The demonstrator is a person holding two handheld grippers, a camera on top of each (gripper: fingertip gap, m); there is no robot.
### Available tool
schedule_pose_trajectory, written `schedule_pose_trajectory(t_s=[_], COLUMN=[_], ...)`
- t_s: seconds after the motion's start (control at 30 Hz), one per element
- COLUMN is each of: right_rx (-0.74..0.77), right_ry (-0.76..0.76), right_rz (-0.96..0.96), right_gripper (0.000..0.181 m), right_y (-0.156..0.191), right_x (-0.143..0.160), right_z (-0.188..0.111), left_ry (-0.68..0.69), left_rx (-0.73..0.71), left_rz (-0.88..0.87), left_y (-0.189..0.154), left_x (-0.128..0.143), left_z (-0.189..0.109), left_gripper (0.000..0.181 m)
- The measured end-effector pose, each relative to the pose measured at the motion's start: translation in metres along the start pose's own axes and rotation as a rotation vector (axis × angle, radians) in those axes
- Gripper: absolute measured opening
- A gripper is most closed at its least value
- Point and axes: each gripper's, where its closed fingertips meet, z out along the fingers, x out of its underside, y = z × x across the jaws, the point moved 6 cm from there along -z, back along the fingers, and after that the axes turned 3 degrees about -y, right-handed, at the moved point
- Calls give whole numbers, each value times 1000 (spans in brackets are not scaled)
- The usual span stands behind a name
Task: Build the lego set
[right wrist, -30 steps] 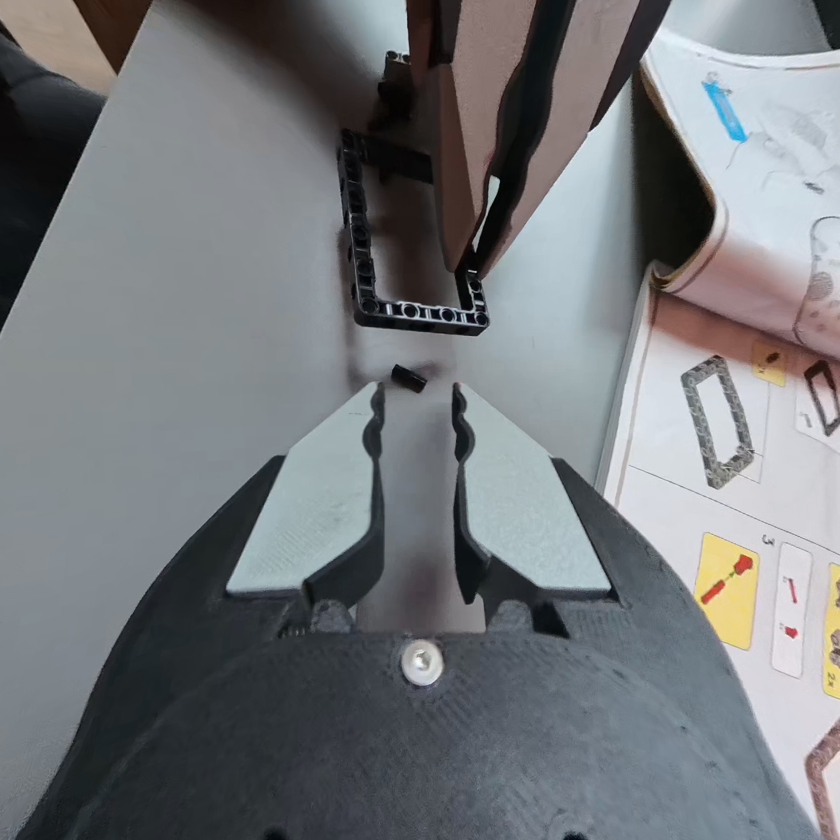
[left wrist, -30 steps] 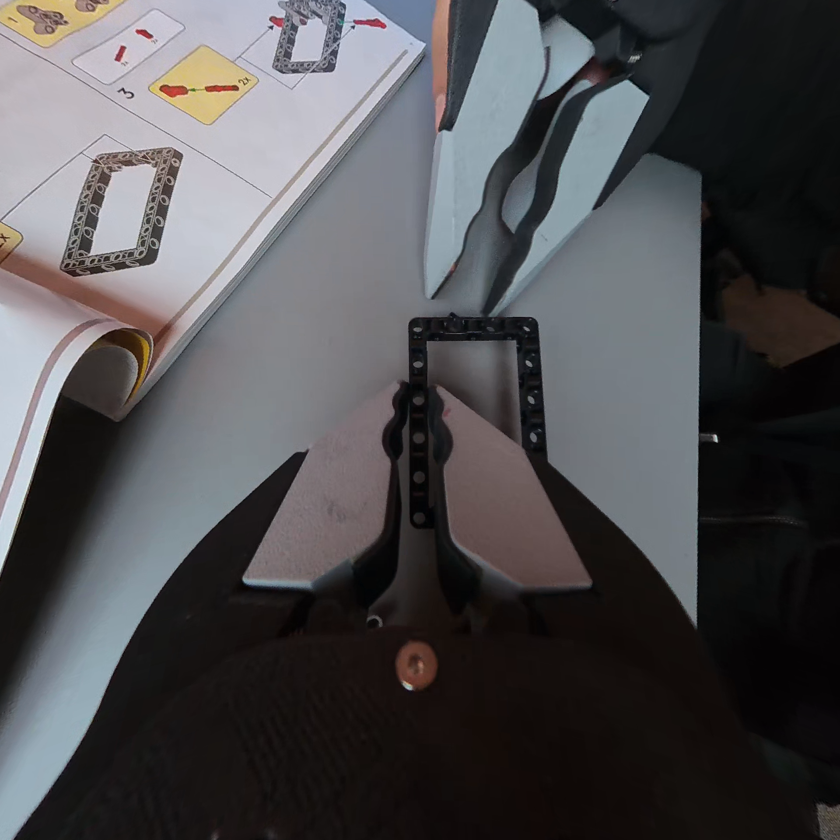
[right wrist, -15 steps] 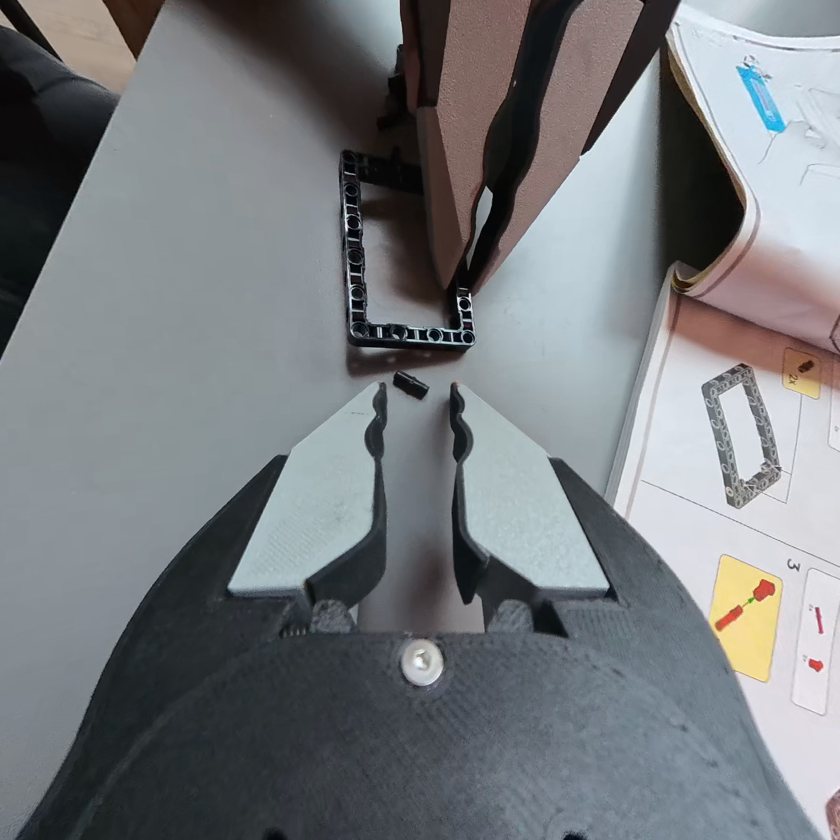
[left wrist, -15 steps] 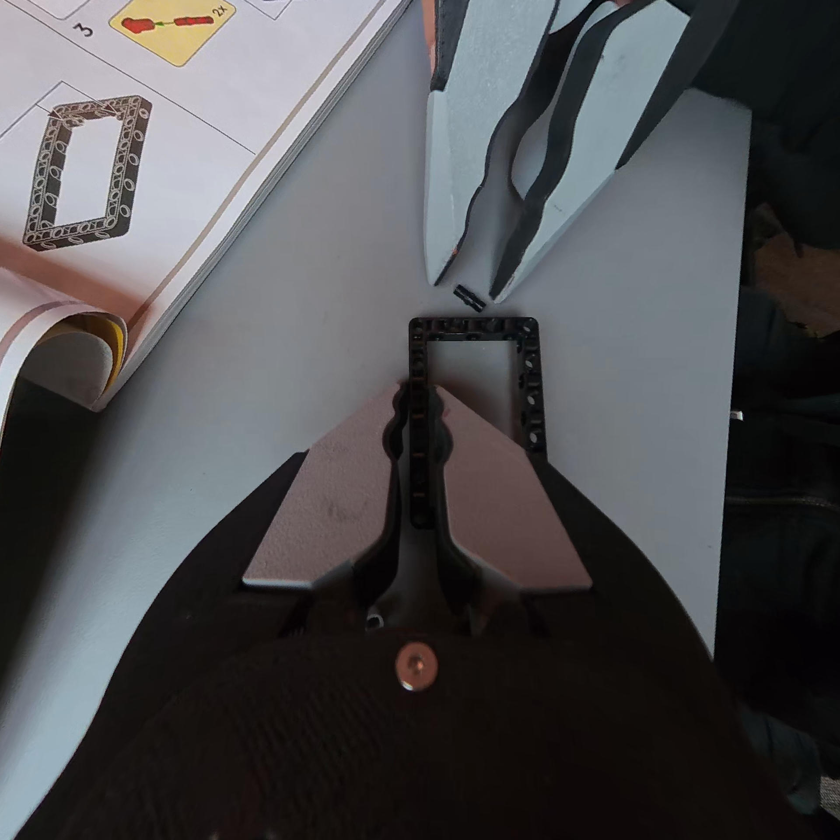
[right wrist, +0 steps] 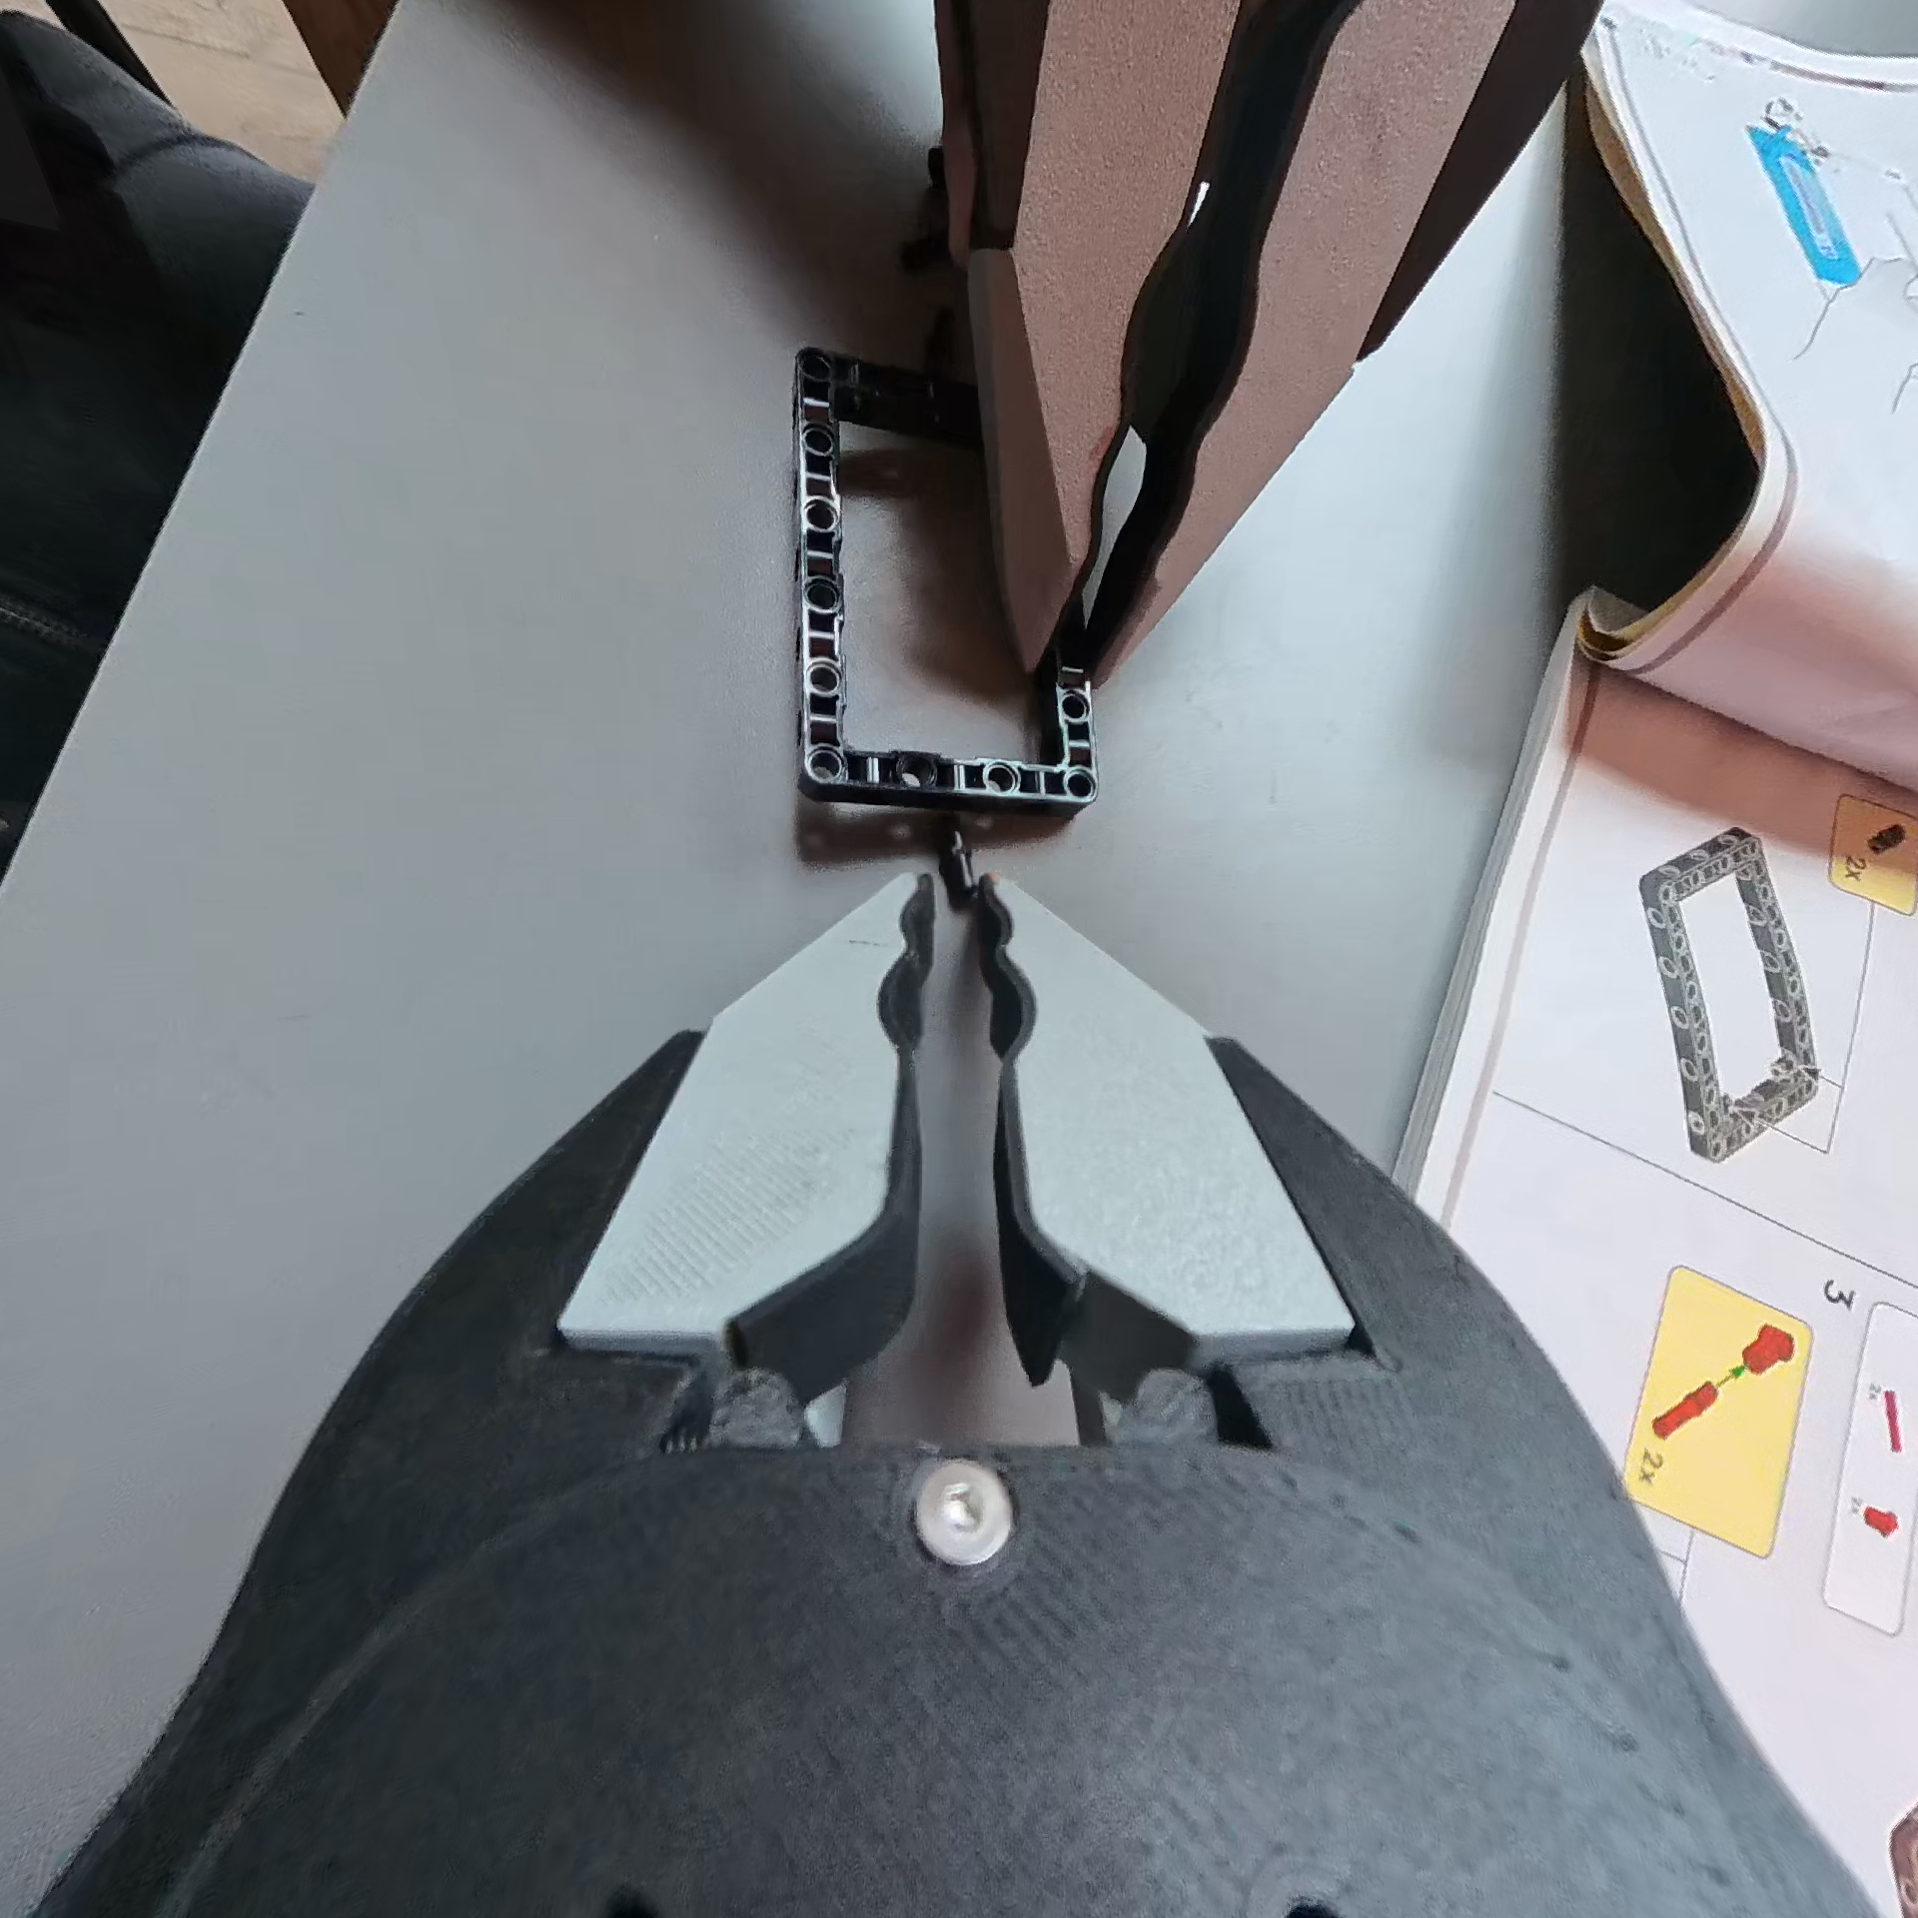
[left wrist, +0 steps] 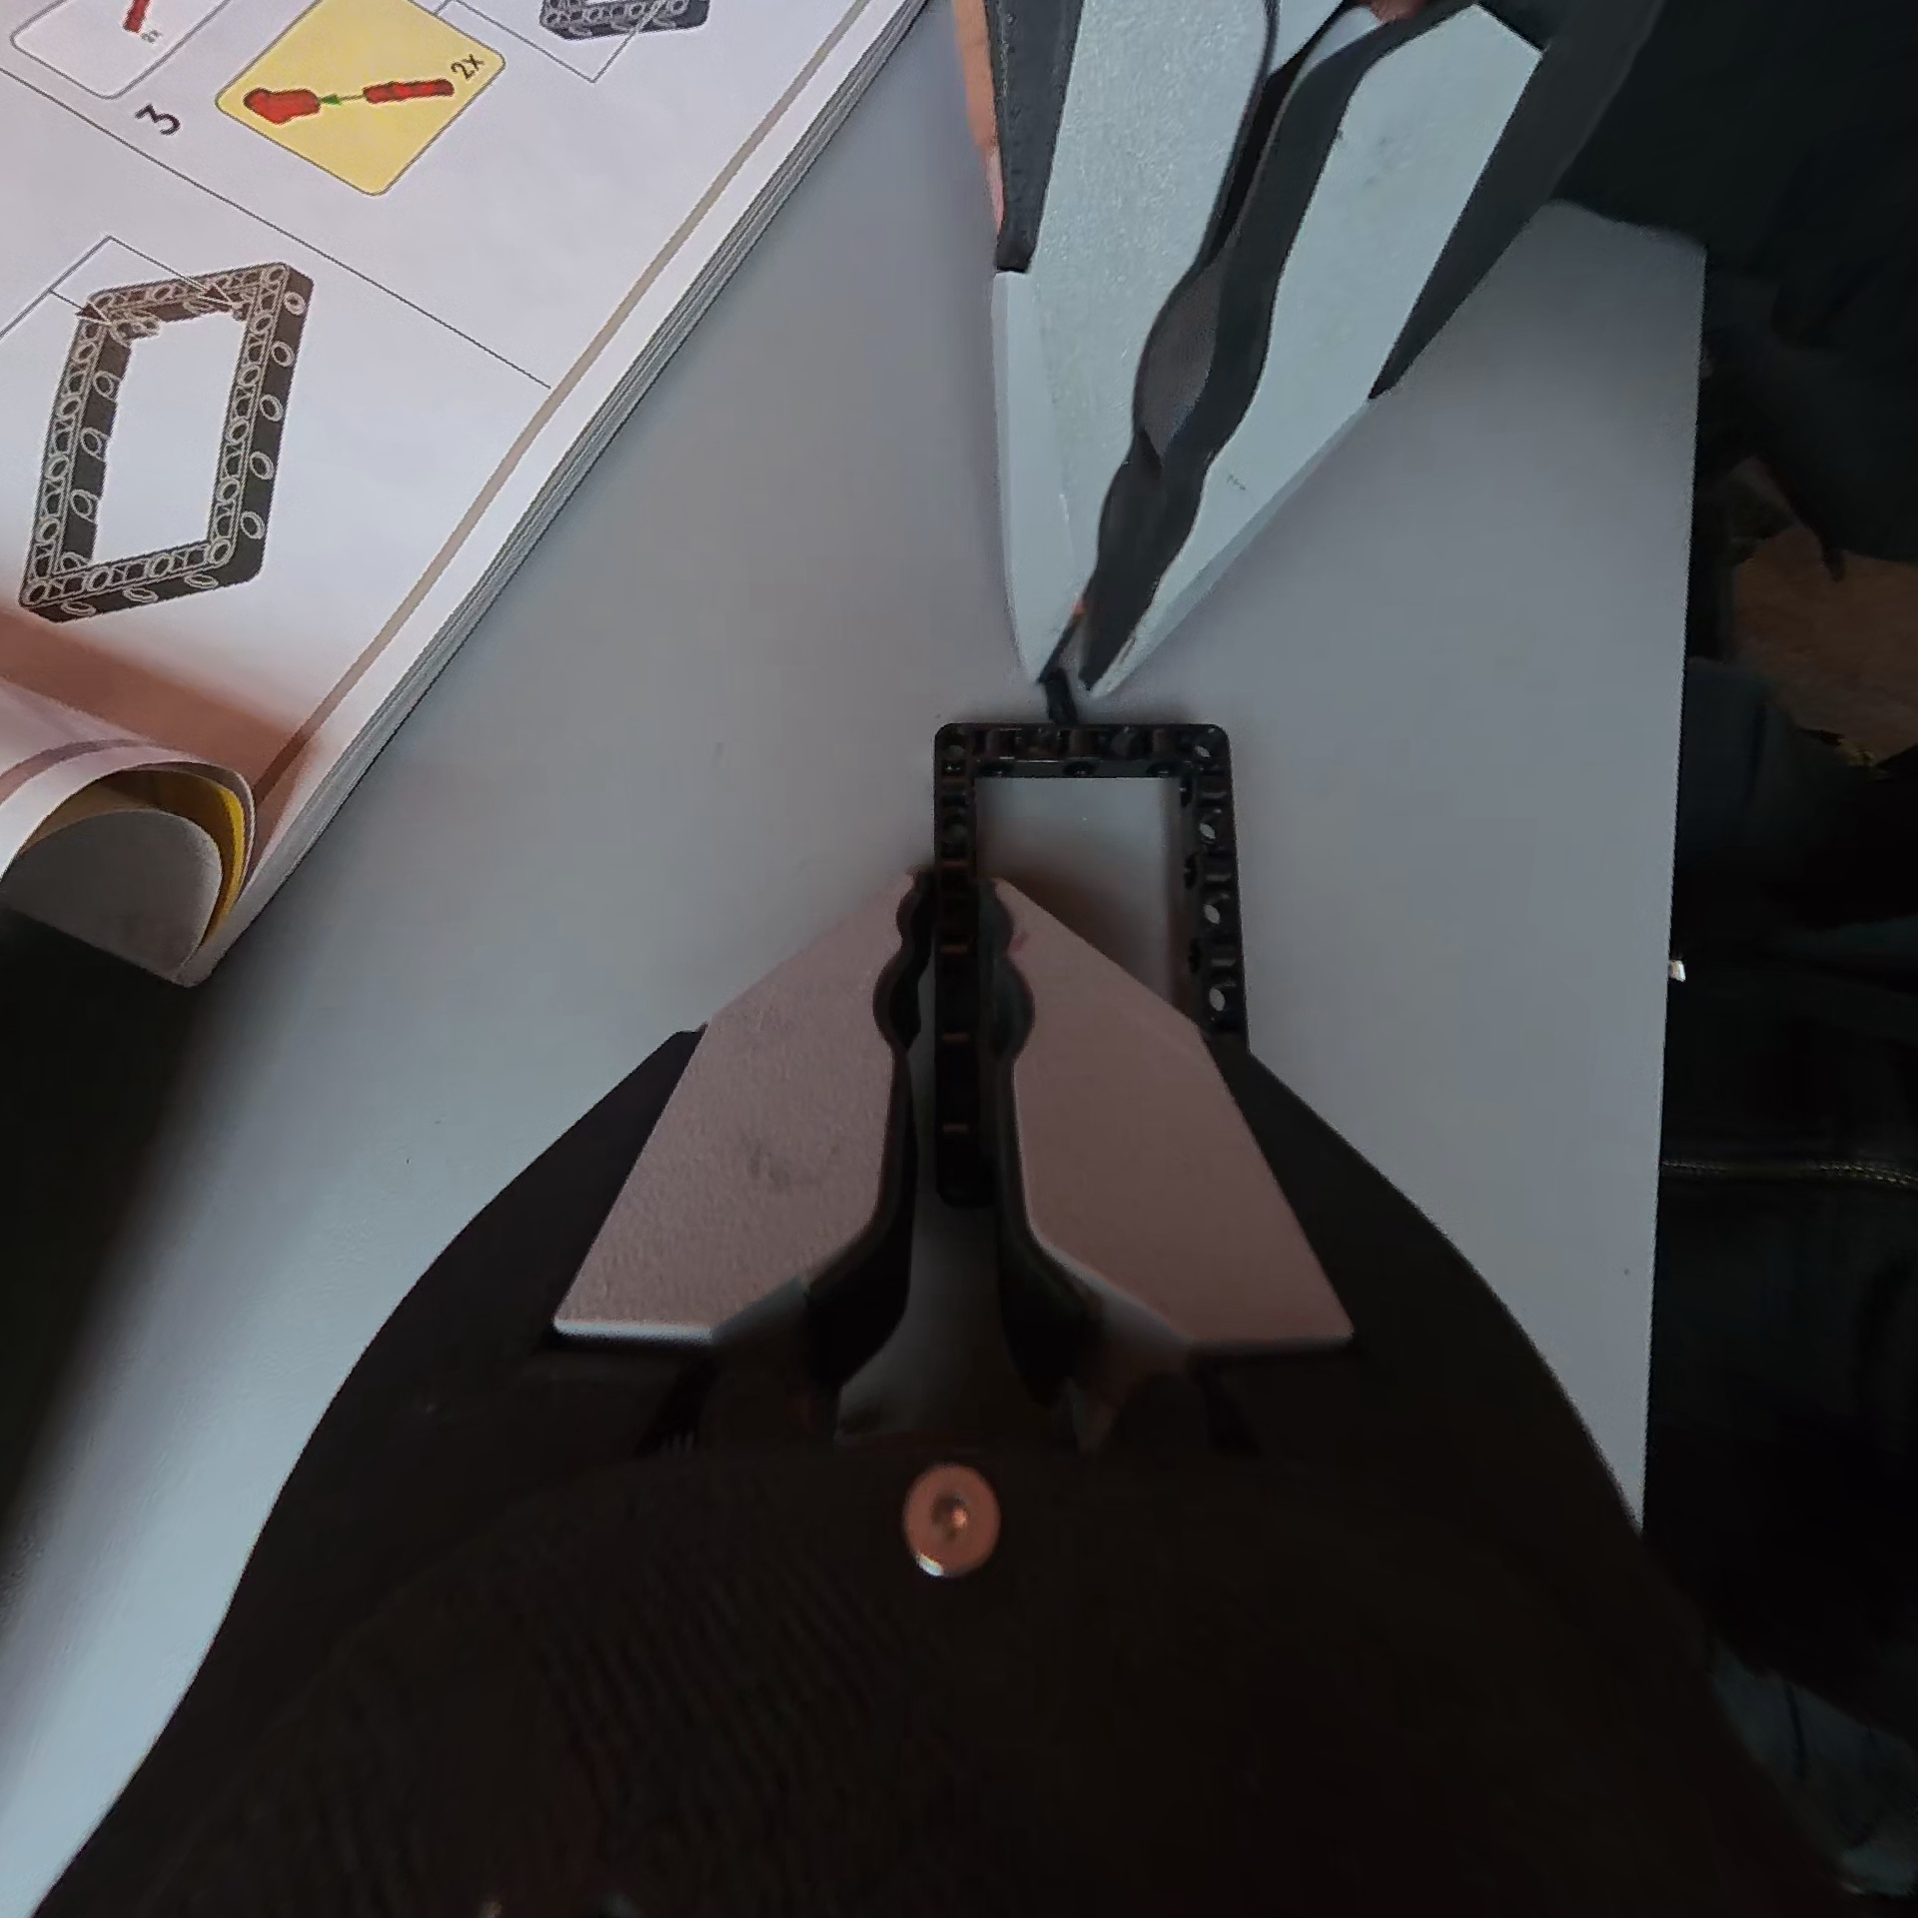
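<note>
- The left gripper (left wrist: 957, 882) is clamped on one long side of the black rectangular frame (left wrist: 1209, 872), which lies flat on the grey table (left wrist: 623, 727) with its long axis running along the gripper's fingers.
- The right gripper (right wrist: 953, 882) pinches a small black pin (right wrist: 957, 861) at its very fingertips.
- The pin lies straight ahead of the right gripper, its axis pointing at the frame's near short side and just about touching it; the right gripper is the nearer one.
- The open instruction booklet (right wrist: 1661, 1038) lies beside them.
- The next move probably calls for pushing the pin straight into a hole.
</note>
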Motion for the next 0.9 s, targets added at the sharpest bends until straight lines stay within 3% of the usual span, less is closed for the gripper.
schedule_pose_trajectory(t_s=[0.13,0.4,0.47,0.57,0.7,0.9], right_rx=[36,67,45,-104,-265,-347], right_ry=[3,20,-45,-229,-365,-414], right_rz=[-3,36,110,324,620,753], right_gripper=[11,1,0,1,0,0], right_y=[-3,-8,-11,-17,-33,-36], right_x=[0,3,3,-4,-5,-6], right_z=[-1,-3,-13,-26,-30,-29], left_ry=[4,-1,-11,-20,-28,-190], left_rx=[-12,-27,-38,-77,-188,-318], left_rz=[11,7,1,29,103,407], left_y=[0,0,0,0,4,-14], left_x=[0,-2,-3,-6,-12,-37], left_z=[0,2,3,7,4,-10], left_gripper=[6,6,5,6,23,19])
